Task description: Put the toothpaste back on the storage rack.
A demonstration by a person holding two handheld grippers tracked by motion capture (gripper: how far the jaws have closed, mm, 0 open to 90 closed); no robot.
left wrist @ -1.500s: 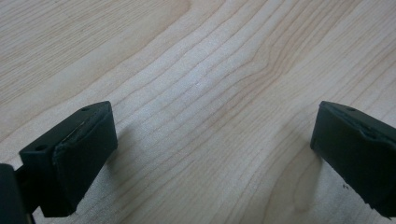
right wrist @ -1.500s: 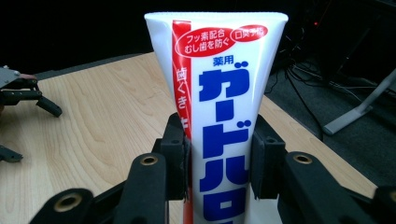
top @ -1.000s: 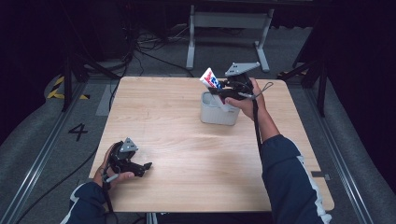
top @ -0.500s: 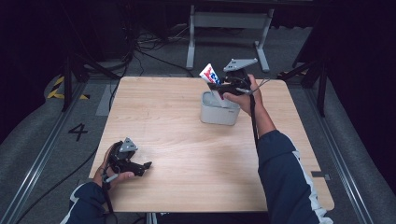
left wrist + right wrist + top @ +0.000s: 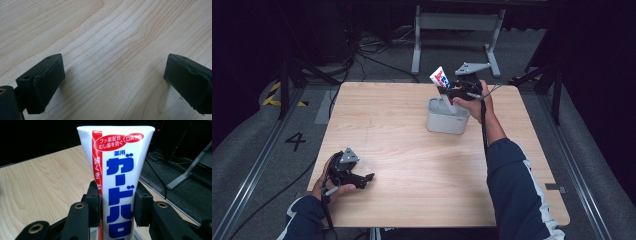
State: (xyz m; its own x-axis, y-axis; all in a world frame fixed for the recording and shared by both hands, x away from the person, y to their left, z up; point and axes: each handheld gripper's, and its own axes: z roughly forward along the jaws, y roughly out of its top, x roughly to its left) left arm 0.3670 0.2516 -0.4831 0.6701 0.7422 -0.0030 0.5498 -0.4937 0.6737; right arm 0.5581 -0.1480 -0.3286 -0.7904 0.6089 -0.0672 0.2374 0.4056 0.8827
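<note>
- The wooden table [image 5: 412, 145] is kept bare across its middle and near side, so wide room for moving is left toward the near and left edges.
- The grey cup [image 5: 447, 116] is set toward the far right, clear of the far edge.
- The toothpaste tube [image 5: 120, 182] is pinched by the right gripper [image 5: 451, 94], tilted, its lower end inside the cup, likely for standing it there.
- The left gripper [image 5: 112, 82] is rested near the front-left corner, its 2 jaws spread and nothing between.

White toothpaste tube [image 5: 120, 182] (red stripe, blue lettering) tilted, lower end inside grey cup [image 5: 447, 120].
</note>
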